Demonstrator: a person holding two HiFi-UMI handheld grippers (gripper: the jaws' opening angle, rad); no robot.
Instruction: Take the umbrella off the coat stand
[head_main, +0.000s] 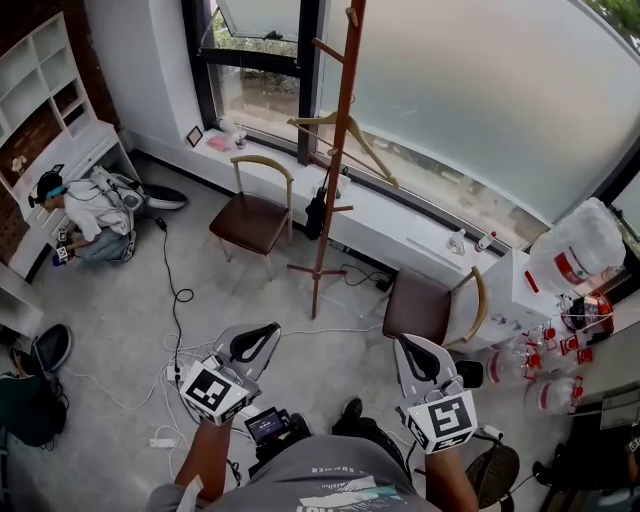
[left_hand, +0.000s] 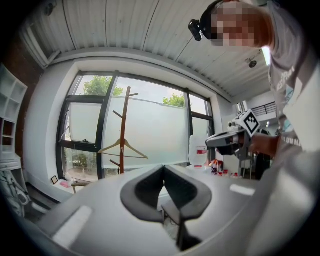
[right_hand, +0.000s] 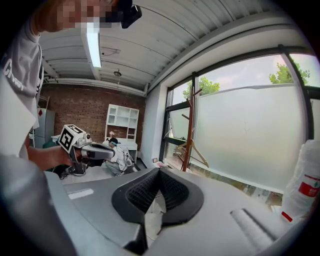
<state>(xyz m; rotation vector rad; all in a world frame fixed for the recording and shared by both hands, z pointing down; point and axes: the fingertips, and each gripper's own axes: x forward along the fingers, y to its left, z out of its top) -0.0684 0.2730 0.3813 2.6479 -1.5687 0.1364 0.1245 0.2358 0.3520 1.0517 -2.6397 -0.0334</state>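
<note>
Head view, looking steeply down. The tall reddish-brown wooden coat stand (head_main: 335, 150) rises at upper centre of the frame, in front of the frosted window (head_main: 480, 90). The folded black umbrella (head_main: 317, 212) hangs from one of the stand's lower pegs, about level with the seat of the brown-seated wooden chair (head_main: 252, 215) to its left. An empty wooden coat hanger (head_main: 345, 135) hangs higher on the stand.

The left hand-held gripper (head_main: 258, 340) and right hand-held gripper (head_main: 412, 350) sit side by side in the lower half of the frame, well apart from the stand, both pointing up-frame toward it. The left forearm (head_main: 205, 455) and right forearm (head_main: 450, 480) enter from the bottom edge, each extended forward and roughly parallel to the other.

In the left gripper view, the jaws are pressed together at their tips with nothing between them, and the stand (left_hand: 123, 130) stands left of centre. In the right gripper view, the jaws likewise meet at the tips and are empty, with the stand (right_hand: 190, 127) right of centre.
</note>
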